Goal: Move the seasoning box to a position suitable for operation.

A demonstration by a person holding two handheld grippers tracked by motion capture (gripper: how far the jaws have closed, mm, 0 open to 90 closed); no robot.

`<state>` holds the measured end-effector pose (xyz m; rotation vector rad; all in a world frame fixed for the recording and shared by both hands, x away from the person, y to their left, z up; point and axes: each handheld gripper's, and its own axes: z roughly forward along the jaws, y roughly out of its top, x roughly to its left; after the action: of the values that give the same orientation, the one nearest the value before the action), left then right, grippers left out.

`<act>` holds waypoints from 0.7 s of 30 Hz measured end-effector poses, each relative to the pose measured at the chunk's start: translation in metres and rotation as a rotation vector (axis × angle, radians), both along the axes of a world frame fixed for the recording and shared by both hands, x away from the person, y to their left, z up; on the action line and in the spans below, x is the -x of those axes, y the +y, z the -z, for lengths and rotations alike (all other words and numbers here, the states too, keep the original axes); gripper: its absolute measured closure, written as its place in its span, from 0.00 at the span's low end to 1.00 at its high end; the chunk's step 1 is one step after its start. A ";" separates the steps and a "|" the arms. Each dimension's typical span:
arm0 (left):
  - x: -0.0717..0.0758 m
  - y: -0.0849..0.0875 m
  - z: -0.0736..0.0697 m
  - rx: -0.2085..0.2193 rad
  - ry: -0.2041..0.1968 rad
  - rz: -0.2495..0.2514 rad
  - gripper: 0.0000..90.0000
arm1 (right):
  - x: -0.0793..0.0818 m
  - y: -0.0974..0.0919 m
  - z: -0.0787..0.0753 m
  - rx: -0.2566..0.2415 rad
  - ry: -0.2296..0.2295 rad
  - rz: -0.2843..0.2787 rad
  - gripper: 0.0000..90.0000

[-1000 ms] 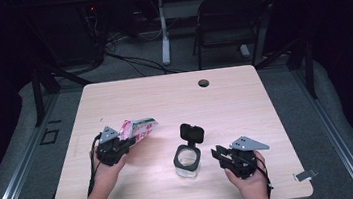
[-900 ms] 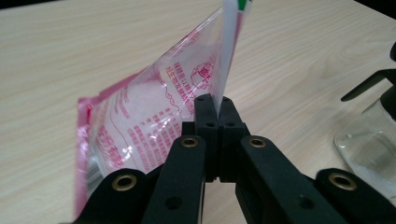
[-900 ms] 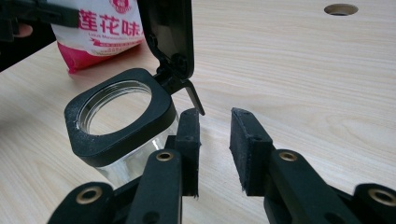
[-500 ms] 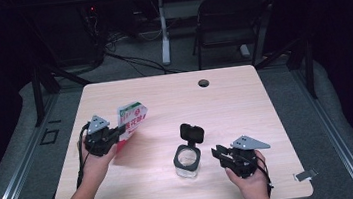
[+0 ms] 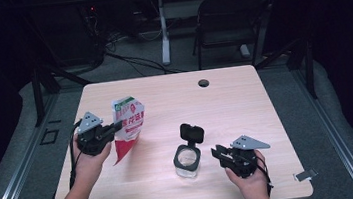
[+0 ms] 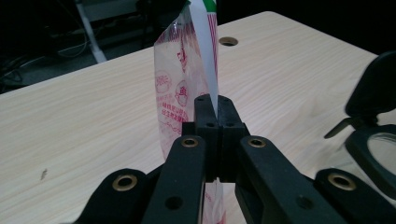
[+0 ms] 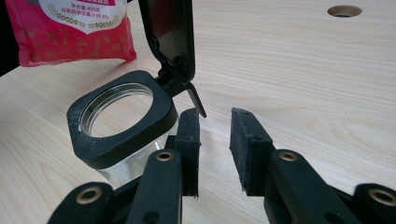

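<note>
Bag: pink and white printed pouch (image 5: 128, 122), held upright and a little tilted over the left part of the surface (image 5: 245, 101); whether its lower tip touches the wood cannot be told. In the left tool view the clear, red-printed film (image 6: 180, 88) rises straight up from between the jaws.
Left tool: left tool (image 5: 110, 132) is clamped tight on the bag's edge, jaws pressed together with only the film between them (image 6: 212, 116); a hand (image 5: 88, 160) grips its body, forearm coming in from the bottom edge.
Jar: clear square jar (image 5: 187, 159) with a black collar stands on the surface near the front, well apart from the bag; its hinged black lid (image 5: 192, 133) is flipped up and open. In the right tool view the collar's round mouth (image 7: 119, 116) faces up and the lid (image 7: 170, 35) stands upright behind it.
Right tool: right tool (image 5: 216, 154) rests low just beside the jar's right side, jaws parted with nothing between them (image 7: 215, 135); one jaw lies next to the glass, though contact cannot be told. A hand (image 5: 246, 174) holds it.
Hole: round grommet hole (image 5: 204, 83) sits near the far edge of the surface.
</note>
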<state>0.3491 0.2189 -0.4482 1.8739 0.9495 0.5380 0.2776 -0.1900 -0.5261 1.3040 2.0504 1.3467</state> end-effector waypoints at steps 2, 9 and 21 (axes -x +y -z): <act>0.004 -0.004 -0.002 0.005 -0.003 0.018 1.00 | 0.000 0.000 0.000 -0.001 0.001 -0.002 0.81; 0.017 -0.019 -0.007 0.009 -0.018 0.090 1.00 | 0.000 0.001 -0.001 -0.002 -0.007 -0.008 0.81; 0.034 -0.041 -0.007 0.013 -0.015 0.185 1.00 | -0.001 0.002 -0.004 -0.007 -0.013 -0.014 0.81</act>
<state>0.3155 0.1782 -0.4407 1.9195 0.7583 0.4323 0.2781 -0.1881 -0.5226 1.2827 2.0513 1.3660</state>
